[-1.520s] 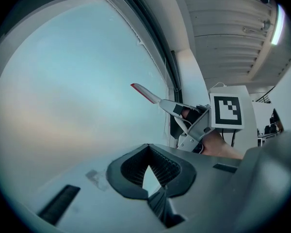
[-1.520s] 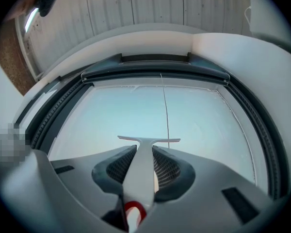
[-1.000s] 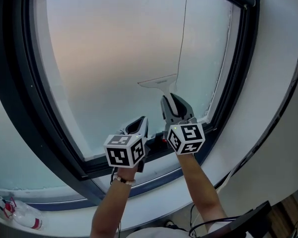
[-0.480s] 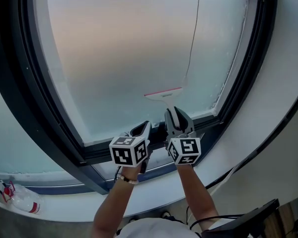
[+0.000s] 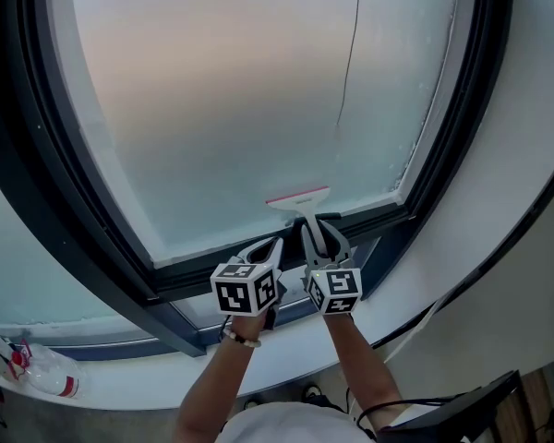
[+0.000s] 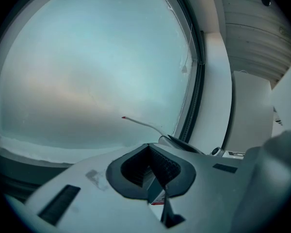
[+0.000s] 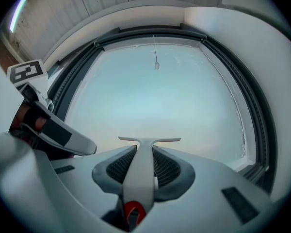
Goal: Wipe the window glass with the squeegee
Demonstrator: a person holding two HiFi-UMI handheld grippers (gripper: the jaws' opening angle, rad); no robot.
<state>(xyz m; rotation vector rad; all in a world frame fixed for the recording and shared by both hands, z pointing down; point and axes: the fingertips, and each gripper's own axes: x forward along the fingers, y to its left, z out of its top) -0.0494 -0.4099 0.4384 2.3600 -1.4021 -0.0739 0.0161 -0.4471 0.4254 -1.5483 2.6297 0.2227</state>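
The white squeegee (image 5: 298, 197) lies with its red-edged blade flat against the frosted window glass (image 5: 231, 100), just above the bottom frame. Its handle (image 7: 141, 174) is clamped between the jaws of my right gripper (image 5: 316, 232), which is shut on it. In the right gripper view the blade (image 7: 149, 140) stands level ahead of the right gripper (image 7: 144, 155). My left gripper (image 5: 270, 245) hangs beside it on the left, shut with nothing in it. In the left gripper view the left gripper (image 6: 149, 153) points at the glass and the squeegee (image 6: 141, 124) shows to the right.
A dark window frame (image 5: 423, 173) surrounds the pane, with a white sill (image 5: 286, 358) below. A thin pull cord (image 5: 351, 53) hangs in front of the glass, right of centre. A plastic bottle (image 5: 39, 377) lies at the lower left. Cables (image 5: 397, 409) trail at the lower right.
The right gripper has drawn the squeegee down the glass to just above the bottom frame. The left gripper has dropped along with it, still shut.
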